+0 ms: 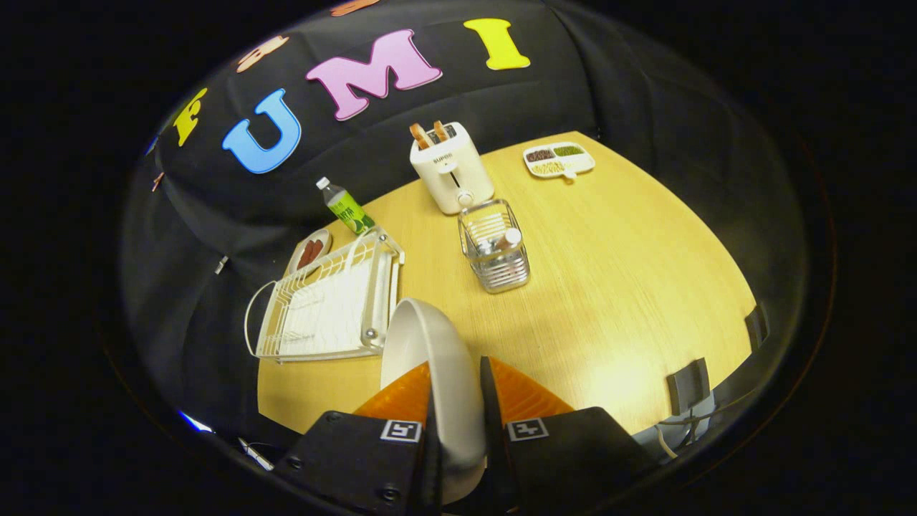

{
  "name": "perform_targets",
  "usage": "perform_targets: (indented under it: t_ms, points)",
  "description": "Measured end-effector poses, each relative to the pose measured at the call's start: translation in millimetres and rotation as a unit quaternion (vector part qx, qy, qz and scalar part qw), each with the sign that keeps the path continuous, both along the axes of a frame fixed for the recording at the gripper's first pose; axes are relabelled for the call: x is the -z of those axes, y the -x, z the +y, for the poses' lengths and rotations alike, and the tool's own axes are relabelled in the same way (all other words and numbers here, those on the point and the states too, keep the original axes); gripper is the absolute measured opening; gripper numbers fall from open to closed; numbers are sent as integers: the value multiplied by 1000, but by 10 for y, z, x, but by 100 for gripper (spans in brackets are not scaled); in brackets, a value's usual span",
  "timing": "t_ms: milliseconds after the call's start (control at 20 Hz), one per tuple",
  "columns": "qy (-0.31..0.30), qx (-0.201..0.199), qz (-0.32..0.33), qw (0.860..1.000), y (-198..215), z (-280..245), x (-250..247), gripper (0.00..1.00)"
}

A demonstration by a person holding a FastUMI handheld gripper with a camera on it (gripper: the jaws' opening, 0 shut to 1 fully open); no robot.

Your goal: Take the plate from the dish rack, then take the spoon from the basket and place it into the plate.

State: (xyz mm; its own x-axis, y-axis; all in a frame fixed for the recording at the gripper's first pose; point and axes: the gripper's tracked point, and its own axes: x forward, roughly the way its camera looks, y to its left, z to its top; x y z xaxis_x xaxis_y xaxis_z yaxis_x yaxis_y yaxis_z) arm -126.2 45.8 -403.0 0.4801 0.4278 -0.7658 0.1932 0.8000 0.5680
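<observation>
I am looking down over the wooden table (609, 287), the empty dish rack (326, 304) lying just beyond my gripper (458, 401), whose fingers are clamping the white plate (437, 373) on edge; the wire basket (494, 247) is standing farther ahead.

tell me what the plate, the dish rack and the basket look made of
Plate, held edge-on with the jaws shut on its rim: glossy white, likely ceramic or melamine. Dish rack: thin white coated wire. Basket: shiny bare metal wire, reflective like steel.
</observation>
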Motion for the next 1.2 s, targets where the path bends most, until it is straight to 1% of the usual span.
perform_targets:
  t_ms: [250,450,600,700,800,900,950,1000,1050,1150,1200]
  points:
    - [-34,-29,23,999,31,377,339,29]
    - [-48,-31,24,998,15,436,420,29]
    - [-25,-33,36,999,-4,421,550,31]
    - [-5,-35,47,998,41,370,622,36]
    - [18,-34,53,998,50,299,674,45]
    - [28,-31,52,998,48,222,676,46]
    - [28,-28,49,998,51,191,654,54]
    - [31,-24,45,998,22,156,640,59]
    - [36,-23,41,998,11,117,629,69]
    - [48,-27,32,998,19,22,606,86]
    - [53,-30,26,998,18,-15,585,89]
